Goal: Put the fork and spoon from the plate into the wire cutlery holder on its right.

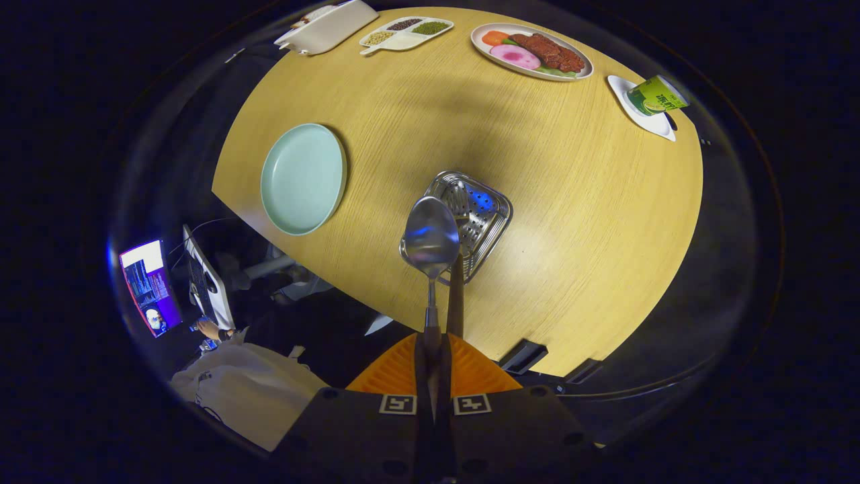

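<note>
I look down on a round wooden table (571, 222). My gripper (434, 339) is shut on the thin handle of a metal spoon (430, 236), whose bowl points away from me and hangs over the near-left rim of the wire cutlery holder (485, 214). A dark slim handle (455, 296), perhaps the fork's, runs beside the spoon's handle from the holder toward my fingers; its head is hidden. The pale green plate (302, 178) lies left of the holder with nothing on it.
Along the table's far side stand a white tray (329, 27), a divided dish of beans (405, 33), an oval plate of food (531, 50) and a green cup on a white saucer (655, 97). Beyond the table's near-left edge are a lit monitor (149, 286) and a person's hand (207, 329).
</note>
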Tool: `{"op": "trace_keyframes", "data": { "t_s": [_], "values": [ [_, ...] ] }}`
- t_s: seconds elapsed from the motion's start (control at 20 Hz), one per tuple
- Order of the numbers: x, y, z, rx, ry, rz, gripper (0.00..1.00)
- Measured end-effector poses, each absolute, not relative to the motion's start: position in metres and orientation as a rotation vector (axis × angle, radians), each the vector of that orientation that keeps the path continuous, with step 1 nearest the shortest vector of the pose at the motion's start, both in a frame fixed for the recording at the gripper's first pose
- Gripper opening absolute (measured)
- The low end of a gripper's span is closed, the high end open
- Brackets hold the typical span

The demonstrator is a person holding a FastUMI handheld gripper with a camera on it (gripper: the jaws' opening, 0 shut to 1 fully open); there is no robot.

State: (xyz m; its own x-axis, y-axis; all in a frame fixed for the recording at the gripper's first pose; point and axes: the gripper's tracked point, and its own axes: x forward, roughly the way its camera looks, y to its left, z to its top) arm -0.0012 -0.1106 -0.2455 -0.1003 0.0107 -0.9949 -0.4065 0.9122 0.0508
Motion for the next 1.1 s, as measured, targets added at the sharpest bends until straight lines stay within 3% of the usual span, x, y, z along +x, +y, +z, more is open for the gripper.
{"op": "trace_keyframes", "data": {
  "t_s": [0.3, 0.5, 0.55, 0.7, 0.8, 1.1],
  "values": [
    [0.011, -0.125, -0.252, -0.334, 1.731, 0.31, 0.06],
    [0.019, -0.124, -0.252, -0.297, 1.736, 0.295, 0.16],
    [0.02, -0.121, -0.249, -0.287, 1.722, 0.3, 0.22],
    [0.026, -0.12, -0.244, -0.308, 1.636, 0.337, 0.85],
    [0.028, -0.113, -0.239, -0.288, 1.554, 0.345, 1.0],
    [0.041, -0.08, -0.198, -0.153, 1.243, 0.351, 0.99]
  ]
}}
